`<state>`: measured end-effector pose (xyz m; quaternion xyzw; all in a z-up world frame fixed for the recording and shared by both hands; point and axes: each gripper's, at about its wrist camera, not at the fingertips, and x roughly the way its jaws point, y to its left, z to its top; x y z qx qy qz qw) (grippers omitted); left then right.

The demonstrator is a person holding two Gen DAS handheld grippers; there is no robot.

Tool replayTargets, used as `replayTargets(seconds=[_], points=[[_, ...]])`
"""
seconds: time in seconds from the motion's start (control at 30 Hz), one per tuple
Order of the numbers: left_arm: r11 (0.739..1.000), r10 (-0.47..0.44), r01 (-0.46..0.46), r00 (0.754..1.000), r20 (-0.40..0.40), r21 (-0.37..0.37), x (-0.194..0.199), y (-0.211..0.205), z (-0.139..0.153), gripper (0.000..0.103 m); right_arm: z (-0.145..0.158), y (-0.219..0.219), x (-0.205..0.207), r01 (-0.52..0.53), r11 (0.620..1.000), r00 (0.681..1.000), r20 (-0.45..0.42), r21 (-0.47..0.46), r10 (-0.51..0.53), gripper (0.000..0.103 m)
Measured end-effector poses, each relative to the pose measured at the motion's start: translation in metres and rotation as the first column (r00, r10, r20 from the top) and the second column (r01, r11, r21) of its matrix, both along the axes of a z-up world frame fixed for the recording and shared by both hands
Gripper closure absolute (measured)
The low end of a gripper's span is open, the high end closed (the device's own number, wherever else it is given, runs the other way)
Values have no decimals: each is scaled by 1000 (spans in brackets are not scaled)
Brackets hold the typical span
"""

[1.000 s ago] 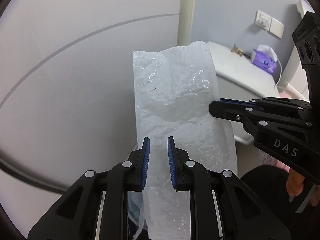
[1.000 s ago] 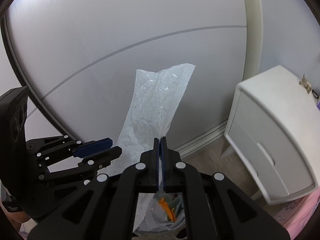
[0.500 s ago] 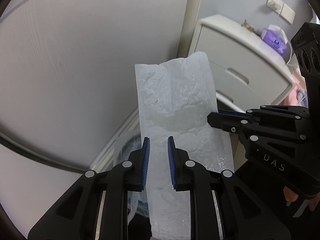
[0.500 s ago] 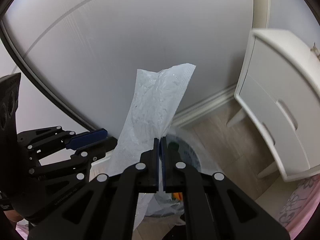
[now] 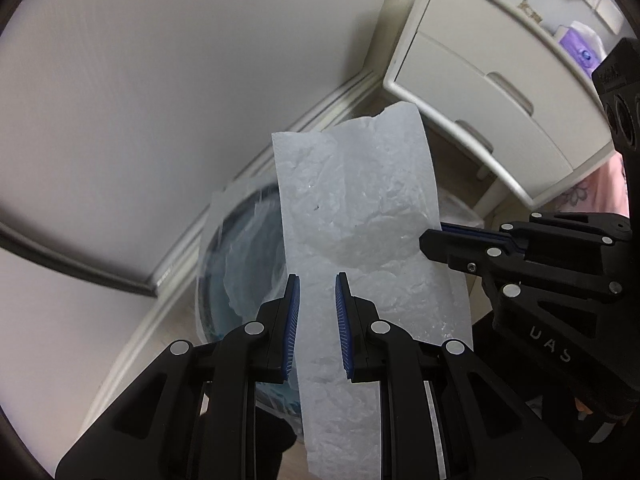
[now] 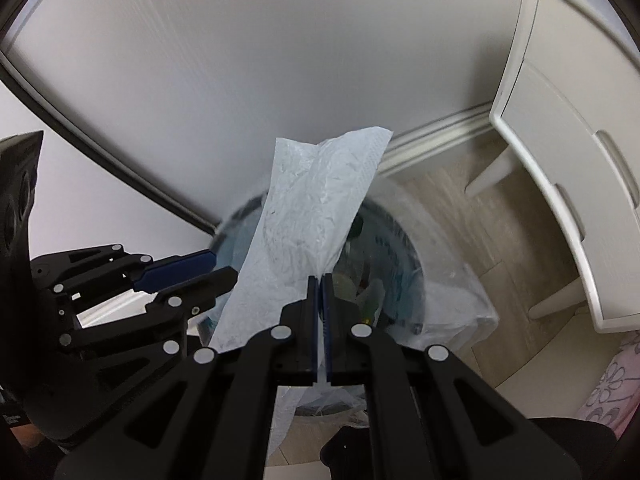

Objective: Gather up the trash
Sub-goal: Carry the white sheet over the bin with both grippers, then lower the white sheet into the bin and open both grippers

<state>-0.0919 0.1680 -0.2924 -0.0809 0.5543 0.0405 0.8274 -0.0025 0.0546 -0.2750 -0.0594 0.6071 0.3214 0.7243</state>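
Your right gripper (image 6: 319, 280) has its jaws clenched on the near edge of a crumpled white bag (image 6: 312, 208), and the plastic rises out of them as a flat, stiff-looking strip. Your left gripper (image 5: 317, 288) has the same bag (image 5: 356, 216) running up between its blue pads (image 5: 292, 320). There the jaws stand a little apart, and the strip fills the gap from pad to pad, so they look to be grasping it loosely. Whether they truly press on it, I cannot tell for sure.

The bag hangs over a round bin (image 6: 404, 248) lined with clear film, which stands on the wooden floor (image 6: 472, 216) below both grippers. Bits of trash (image 6: 370, 294) lie inside the bin, just right of the clenched jaws. From the left wrist the bin (image 5: 244, 252) shows to the left of the strip, and your right gripper (image 5: 430, 240) reaches in from the right with its tip touching the bag's edge.

A white cabinet (image 6: 568, 160) on legs stands to the right of the bin, near the baseboard (image 6: 436, 136). A purple box (image 5: 576, 46) sits on top of it.
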Motion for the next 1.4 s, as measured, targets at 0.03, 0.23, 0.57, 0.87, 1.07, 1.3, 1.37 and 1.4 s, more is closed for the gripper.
replayTargets(seconds=[0.03, 0.23, 0.57, 0.87, 1.07, 1.3, 1.37, 1.4], points=[[1000, 5, -5, 1000, -12, -5, 1, 1, -5, 87, -8, 2, -1, -5, 1000, 1000, -14, -8, 5, 98], [998, 36, -40, 996, -77, -51, 3, 6, -38, 87, -36, 10, -1, -12, 1000, 998, -64, -12, 11, 99], [996, 30, -41, 988, -151, -75, 16, 9, -79, 87, -75, 28, 9, -27, 996, 995, -101, -84, 19, 99], [993, 30, -53, 977, -213, -102, 29, 20, -109, 87, -108, 32, 7, -56, 992, 987, -155, -116, 37, 99], [992, 27, -57, 969, -244, -115, 35, 24, -124, 87, -130, 39, 8, -63, 990, 980, -194, -124, 38, 99], [991, 18, -55, 959, -282, -124, 45, 24, -143, 87, -154, 47, 0, -89, 986, 972, -228, -142, 55, 99], [990, 18, -58, 956, -292, -128, 48, 25, -148, 87, -158, 48, -1, -92, 985, 969, -240, -145, 56, 99], [990, 17, -57, 955, -297, -129, 50, 26, -150, 87, -160, 49, -4, -98, 984, 968, -246, -148, 59, 99]])
